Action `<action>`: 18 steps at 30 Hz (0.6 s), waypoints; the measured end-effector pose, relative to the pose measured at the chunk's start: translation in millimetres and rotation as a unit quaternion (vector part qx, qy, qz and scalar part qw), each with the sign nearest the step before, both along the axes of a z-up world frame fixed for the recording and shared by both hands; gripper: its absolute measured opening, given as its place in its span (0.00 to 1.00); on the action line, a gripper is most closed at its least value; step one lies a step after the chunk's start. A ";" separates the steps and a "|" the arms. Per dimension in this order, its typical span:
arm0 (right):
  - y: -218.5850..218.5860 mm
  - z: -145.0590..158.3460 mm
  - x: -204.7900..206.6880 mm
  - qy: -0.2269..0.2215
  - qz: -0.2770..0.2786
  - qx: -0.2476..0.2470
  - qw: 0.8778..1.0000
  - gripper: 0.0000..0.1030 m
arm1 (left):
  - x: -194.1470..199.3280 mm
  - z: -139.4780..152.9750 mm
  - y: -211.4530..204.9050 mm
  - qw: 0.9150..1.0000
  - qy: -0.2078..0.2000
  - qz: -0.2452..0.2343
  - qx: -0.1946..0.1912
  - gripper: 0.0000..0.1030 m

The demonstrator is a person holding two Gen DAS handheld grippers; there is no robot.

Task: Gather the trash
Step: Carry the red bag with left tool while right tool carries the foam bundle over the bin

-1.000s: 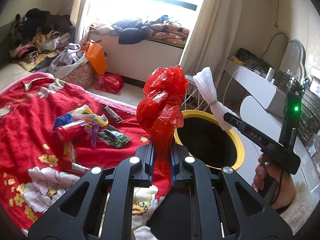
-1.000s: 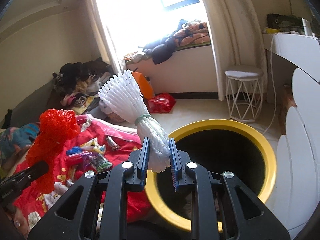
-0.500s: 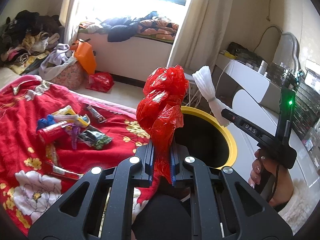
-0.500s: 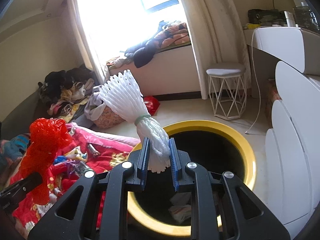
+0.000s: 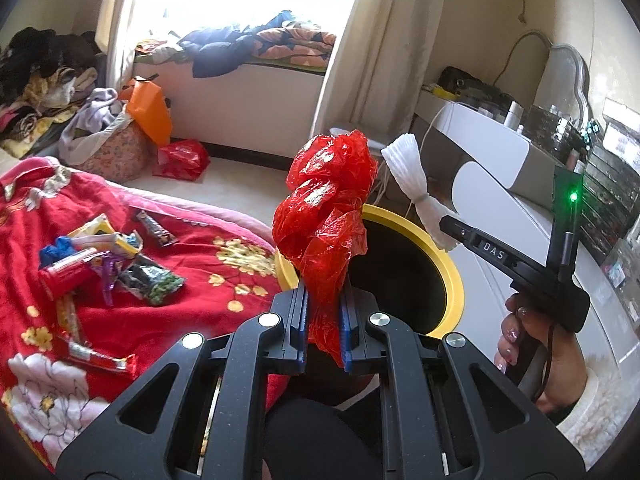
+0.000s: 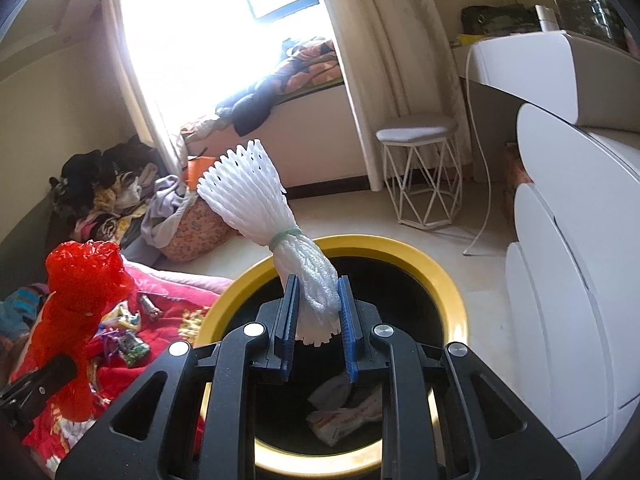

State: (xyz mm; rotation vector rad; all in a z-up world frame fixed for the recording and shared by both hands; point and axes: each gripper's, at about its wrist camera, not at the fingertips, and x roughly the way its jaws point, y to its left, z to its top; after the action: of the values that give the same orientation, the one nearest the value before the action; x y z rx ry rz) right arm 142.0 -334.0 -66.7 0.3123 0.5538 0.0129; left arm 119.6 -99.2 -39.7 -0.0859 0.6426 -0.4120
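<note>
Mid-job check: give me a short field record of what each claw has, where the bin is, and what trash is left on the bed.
left claw: shut on crumpled red plastic bag
right claw: shut on white foam net bundle, tied with a green band
bin: yellow rim, black inside, open top, right below the right claw
bin contents: a few pale wrappers at the bottom
bed: red floral blanket
trash left: wrapper pile, separate red wrapper nearer the camera

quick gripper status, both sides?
Left gripper: closed on the crumpled red plastic bag.
Right gripper: closed on the white foam net bundle, over the yellow-rimmed bin.
</note>
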 end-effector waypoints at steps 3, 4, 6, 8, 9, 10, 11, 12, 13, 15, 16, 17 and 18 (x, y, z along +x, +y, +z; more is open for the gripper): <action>-5.2 -3.6 0.4 0.004 -0.008 0.003 1.000 0.18 | 4.2 -4.9 -6.4 1.000 0.005 -0.006 0.004 0.08; -7.0 -4.9 0.4 0.005 -0.011 0.005 1.000 0.18 | 4.4 -5.8 -8.5 1.000 0.006 -0.007 0.006 0.08; -10.2 -7.0 -0.2 0.007 -0.014 0.006 1.000 0.18 | 7.1 -10.0 -11.9 1.000 0.011 -0.010 0.008 0.08; -11.5 -8.8 0.0 0.011 -0.019 0.008 1.000 0.18 | 9.9 -14.3 -15.0 1.000 0.017 -0.013 0.008 0.08; -13.6 -10.2 0.4 0.012 -0.021 0.010 1.000 0.18 | 11.2 -16.3 -17.5 1.000 0.019 -0.014 0.009 0.08; -15.4 -11.5 0.4 0.014 -0.023 0.011 1.000 0.18 | 12.6 -18.6 -20.0 1.000 0.022 -0.016 0.009 0.08; -17.1 -13.1 0.8 0.017 -0.025 0.012 0.999 0.18 | 13.6 -20.1 -22.3 1.000 0.023 -0.016 0.010 0.08; -18.8 -14.4 1.2 0.020 -0.027 0.014 0.999 0.18 | 14.5 -21.7 -24.7 0.999 0.025 -0.018 0.011 0.08; -20.3 -14.9 1.9 0.022 -0.028 0.015 0.999 0.18 | 15.3 -23.2 -26.7 0.999 0.026 -0.020 0.012 0.08; -21.8 -16.6 2.2 0.025 -0.031 0.018 0.999 0.18 | 18.2 -26.0 -32.7 0.999 0.028 -0.023 0.015 0.08; -22.9 -17.1 3.3 0.027 -0.032 0.019 0.999 0.18 | 19.7 -27.0 -35.0 0.999 0.029 -0.024 0.016 0.08; -24.1 -18.1 3.5 0.029 -0.032 0.019 0.999 0.18 | 22.1 -28.2 -37.7 0.999 0.031 -0.026 0.018 0.08; -24.7 -18.1 4.6 0.031 -0.033 0.020 0.999 0.18 | 23.9 -29.3 -39.8 0.999 0.032 -0.027 0.019 0.08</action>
State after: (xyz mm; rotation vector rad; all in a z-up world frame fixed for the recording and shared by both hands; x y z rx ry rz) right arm 146.5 -358.7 -84.8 0.3714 0.6047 -0.0489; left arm 143.5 -139.0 -69.0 -0.0447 0.7168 -0.4504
